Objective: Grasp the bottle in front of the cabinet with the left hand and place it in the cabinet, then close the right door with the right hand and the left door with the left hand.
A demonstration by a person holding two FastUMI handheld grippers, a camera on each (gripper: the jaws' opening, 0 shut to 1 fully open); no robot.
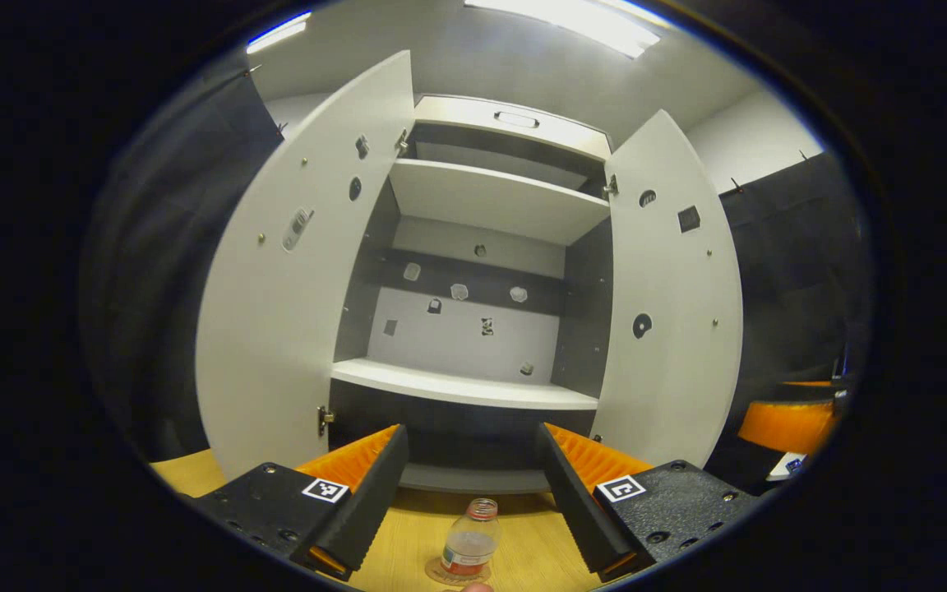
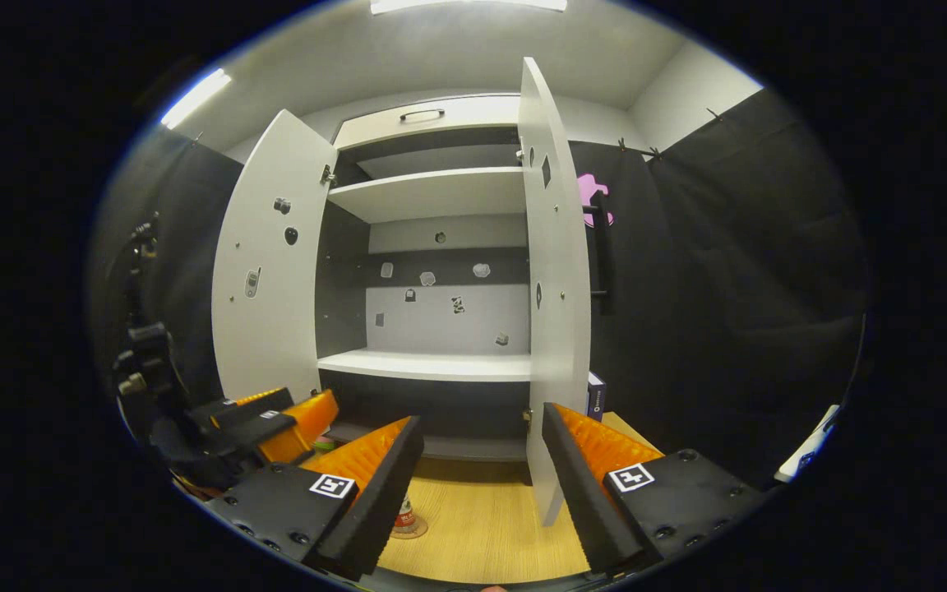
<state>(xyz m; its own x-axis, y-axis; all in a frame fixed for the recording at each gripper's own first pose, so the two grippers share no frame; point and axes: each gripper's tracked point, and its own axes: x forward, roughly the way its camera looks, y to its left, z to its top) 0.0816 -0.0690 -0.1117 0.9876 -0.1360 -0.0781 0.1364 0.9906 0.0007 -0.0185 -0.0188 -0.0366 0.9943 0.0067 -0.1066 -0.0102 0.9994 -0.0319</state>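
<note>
A small clear bottle [image 1: 471, 543] with a red label stands on a round coaster on the wooden table [image 1: 539, 559], in front of the open cabinet [image 1: 473, 386]. My left gripper [image 1: 470, 432] is open and hovers above the bottle, which shows low between its fingers, untouched. Both white doors stand wide: the left door [image 1: 284, 312] and the right door [image 1: 671, 312]. In the right gripper view, my right gripper [image 2: 482, 415] is open and holds nothing, just before the edge of the right door [image 2: 556, 288]. The bottle [image 2: 404, 516] peeks out beside one finger, and the left gripper [image 2: 276, 419] is at the left.
The cabinet has a white middle shelf [image 2: 432, 364], an upper shelf [image 2: 432, 193] and a dark floor level [image 1: 473, 477] just above the table. A small dark box [image 2: 595, 395] stands right of the cabinet. The right gripper [image 1: 786, 423] shows at the far right of the left gripper view.
</note>
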